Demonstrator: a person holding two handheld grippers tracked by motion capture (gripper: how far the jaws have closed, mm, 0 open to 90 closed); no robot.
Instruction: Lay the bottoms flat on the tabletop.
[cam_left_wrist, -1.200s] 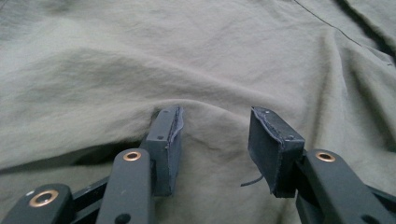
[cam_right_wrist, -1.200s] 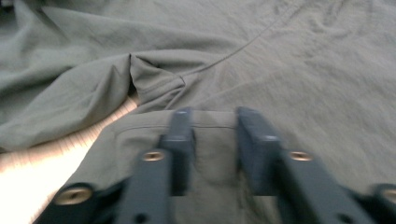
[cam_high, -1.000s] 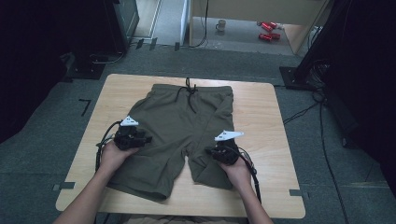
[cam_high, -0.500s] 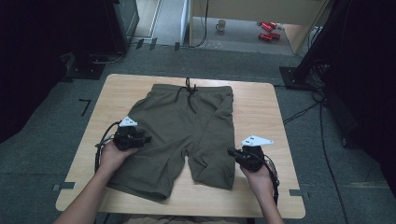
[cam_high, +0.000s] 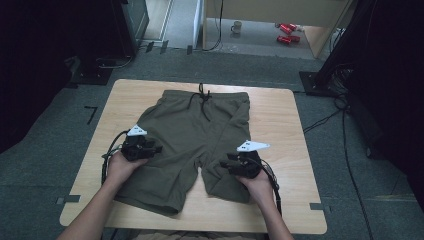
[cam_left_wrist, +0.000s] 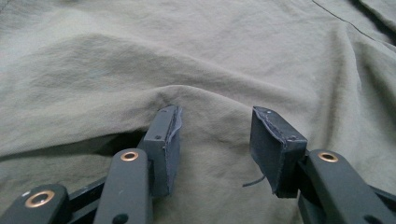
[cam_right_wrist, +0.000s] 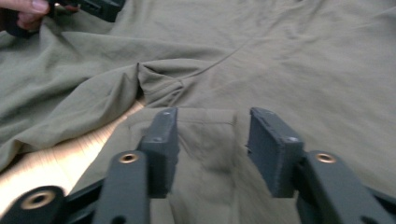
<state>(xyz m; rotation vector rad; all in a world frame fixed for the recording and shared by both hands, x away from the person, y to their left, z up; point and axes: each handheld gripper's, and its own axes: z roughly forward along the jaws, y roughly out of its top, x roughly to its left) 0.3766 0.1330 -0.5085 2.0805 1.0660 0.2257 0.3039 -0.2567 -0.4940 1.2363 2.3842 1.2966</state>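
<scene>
Olive green shorts (cam_high: 200, 135) lie flat on the wooden table (cam_high: 280, 125), waistband and black drawstring (cam_high: 202, 100) at the far side. My left gripper (cam_high: 154, 148) rests on the shorts' left leg. In the left gripper view its jaws stand open (cam_left_wrist: 215, 135) with a raised fold of cloth (cam_left_wrist: 210, 102) between them, not pinched. My right gripper (cam_high: 226, 165) sits on the right leg near the crotch. In the right gripper view it is open (cam_right_wrist: 212, 135) over the leg's inner hem (cam_right_wrist: 205, 116), with bare table (cam_right_wrist: 70, 149) at left.
Cables (cam_high: 107, 155) trail from both grippers over the table's near half. Black stands (cam_high: 325, 65) and floor cables (cam_high: 345, 120) flank the table. A mug (cam_high: 236, 27) and red cans (cam_high: 287, 31) lie on the floor beyond. The other hand (cam_right_wrist: 32, 11) shows at upper left.
My right gripper swung out to the right off the leg, then came back left onto the right leg's inner part. The left gripper has stayed put.
</scene>
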